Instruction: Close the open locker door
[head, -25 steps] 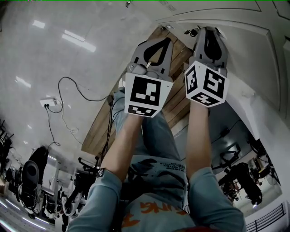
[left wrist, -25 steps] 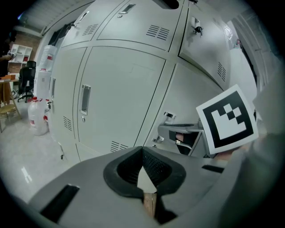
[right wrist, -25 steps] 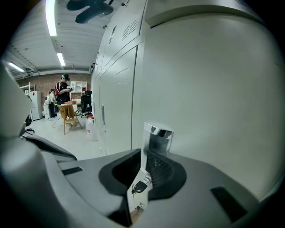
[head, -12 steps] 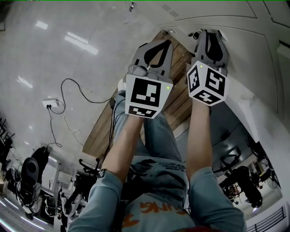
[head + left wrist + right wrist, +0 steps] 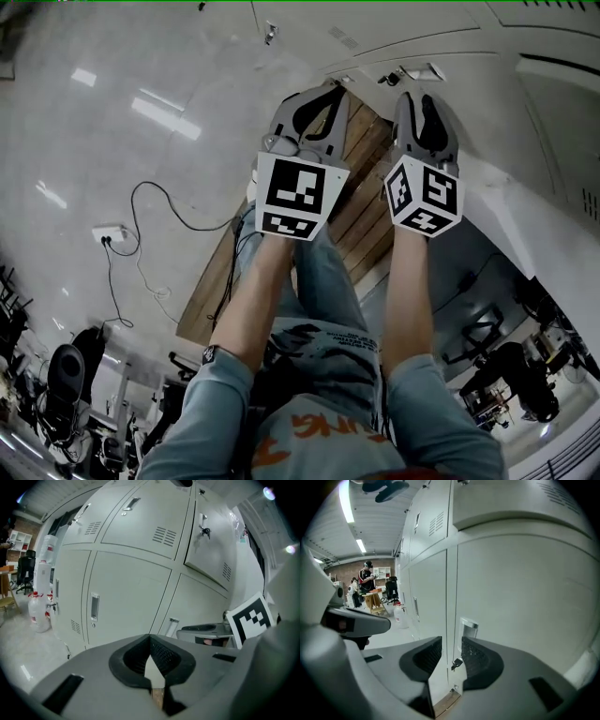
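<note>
The grey locker door (image 5: pixel 520 597) fills the right gripper view, with a recessed handle (image 5: pixel 468 629) and a key (image 5: pixel 456 663) in its lock near its left edge. It looks about level with the neighbouring doors. My right gripper (image 5: pixel 451 654) points at that edge and its jaws are opening; the key shows in the gap, beyond the pads, untouched. In the head view the right gripper (image 5: pixel 424 98) sits just short of the handle (image 5: pixel 419 72). My left gripper (image 5: pixel 314 98) hovers beside it over the wooden boards, shut on nothing; its pads (image 5: pixel 161 656) meet.
More locker doors (image 5: pixel 126 602) run leftward along the wall. A wooden platform (image 5: pixel 352 202) lies under the grippers. A cable and power strip (image 5: pixel 111 234) lie on the glossy floor at left. Plastic jugs (image 5: pixel 37 613) stand by the lockers. People stand at a table (image 5: pixel 370 597) far off.
My right gripper's jaws have parted and it has drawn back a little from the door, so the handle and key now show beyond its tips. The left gripper stays shut.
</note>
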`<state>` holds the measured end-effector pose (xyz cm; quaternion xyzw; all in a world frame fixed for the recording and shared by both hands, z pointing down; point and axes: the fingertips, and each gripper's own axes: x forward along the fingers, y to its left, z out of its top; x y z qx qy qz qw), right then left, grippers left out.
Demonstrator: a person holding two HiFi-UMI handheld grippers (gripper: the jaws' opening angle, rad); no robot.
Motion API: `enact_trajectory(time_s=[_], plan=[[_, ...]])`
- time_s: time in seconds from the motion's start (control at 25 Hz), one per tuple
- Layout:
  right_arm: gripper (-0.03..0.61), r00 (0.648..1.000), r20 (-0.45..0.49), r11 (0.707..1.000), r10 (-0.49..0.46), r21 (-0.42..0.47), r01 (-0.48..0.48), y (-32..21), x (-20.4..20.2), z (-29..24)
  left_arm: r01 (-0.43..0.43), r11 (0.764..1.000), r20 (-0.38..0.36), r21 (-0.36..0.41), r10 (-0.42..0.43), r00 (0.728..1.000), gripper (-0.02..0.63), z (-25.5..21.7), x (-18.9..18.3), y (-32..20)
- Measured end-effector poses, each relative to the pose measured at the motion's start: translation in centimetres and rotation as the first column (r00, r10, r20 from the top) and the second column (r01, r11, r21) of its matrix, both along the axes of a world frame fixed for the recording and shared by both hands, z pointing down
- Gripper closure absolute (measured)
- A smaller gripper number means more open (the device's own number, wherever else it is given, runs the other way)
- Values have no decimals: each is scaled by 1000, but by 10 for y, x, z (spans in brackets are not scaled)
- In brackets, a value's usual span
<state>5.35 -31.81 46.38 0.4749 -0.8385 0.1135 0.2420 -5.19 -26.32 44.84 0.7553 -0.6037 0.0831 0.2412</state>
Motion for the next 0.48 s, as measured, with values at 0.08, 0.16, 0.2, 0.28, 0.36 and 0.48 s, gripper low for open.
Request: enact_trajectory(time_s=[0.08,0.16,0.2,0.28,0.36,0.48], plan=[[450,999,34,1000,-4,11,4,13,-2,-20,-6,1000,9,22,5,1000,595,-21,-5,6],[474,998,68,1000,-7,24,5,28,-5,-44,-14,999,17,39,13,1000,595,-43,-9,15],[486,996,84,1000,-8,31,5,35,-7,-56,-15,999,21,45,14,1000,595,-55,-11,20],[505,993,116,999,-12,45,7,48,-14,-83,-11,998,27,56,9,1000,595,-79,-18,32],[514,988,152,998,-15,65,5,57,-22,-111,-1,998,34,70,-1,999,595,-103,-29,42],[528,981,194,995,-25,95,7,63,-32,-146,34,994,31,102,-37,999,595,-135,-45,49]])
